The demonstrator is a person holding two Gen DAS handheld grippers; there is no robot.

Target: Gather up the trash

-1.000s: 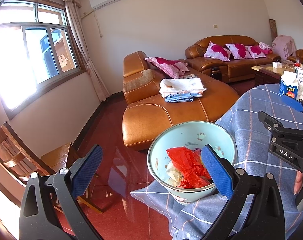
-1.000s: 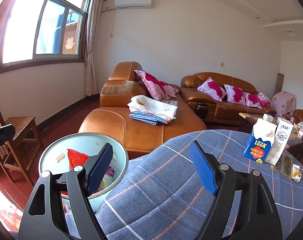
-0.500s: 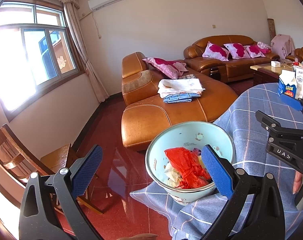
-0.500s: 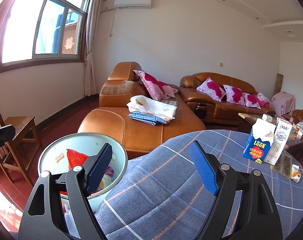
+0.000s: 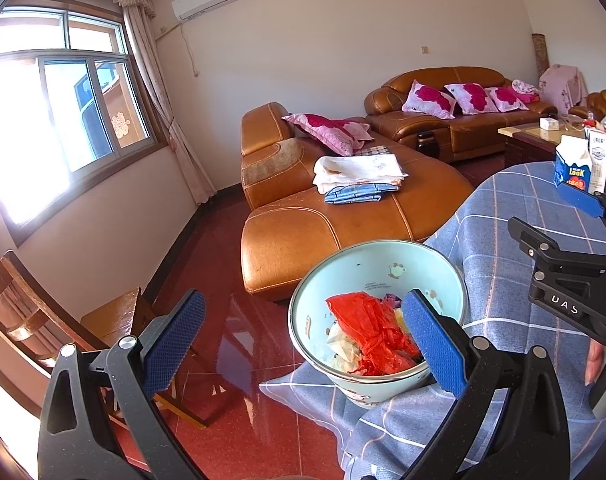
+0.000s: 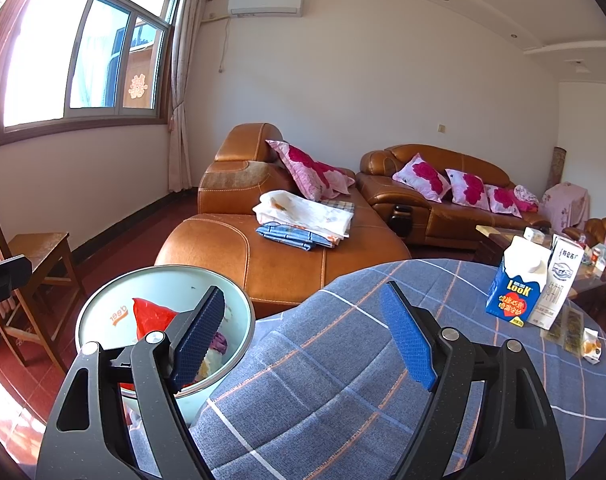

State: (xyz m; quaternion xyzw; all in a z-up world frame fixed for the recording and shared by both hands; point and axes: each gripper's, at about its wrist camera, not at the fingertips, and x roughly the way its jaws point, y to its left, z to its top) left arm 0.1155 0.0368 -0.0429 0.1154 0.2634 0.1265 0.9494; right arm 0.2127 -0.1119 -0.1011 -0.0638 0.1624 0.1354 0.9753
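A pale blue trash bin (image 5: 383, 272) stands at the left edge of the checked tablecloth (image 6: 343, 380), holding a red plastic bag (image 5: 367, 328) and crumpled paper. My left gripper (image 5: 303, 340) hangs open just in front of the bin, its right pad beside the rim and nothing between the jaws. My right gripper (image 6: 303, 320) is open over the cloth with the bin (image 6: 103, 300) at its left finger. At the table's far right stand a blue carton (image 6: 515, 280) and a white carton (image 6: 559, 284), with small wrappers (image 6: 583, 344) lying near them.
A brown leather sofa (image 6: 283, 256) with folded cloths and pink pillows sits behind the table. A wooden chair (image 5: 103, 320) stands on the red floor to the left, under the window. A low coffee table (image 5: 531, 136) is at the far right.
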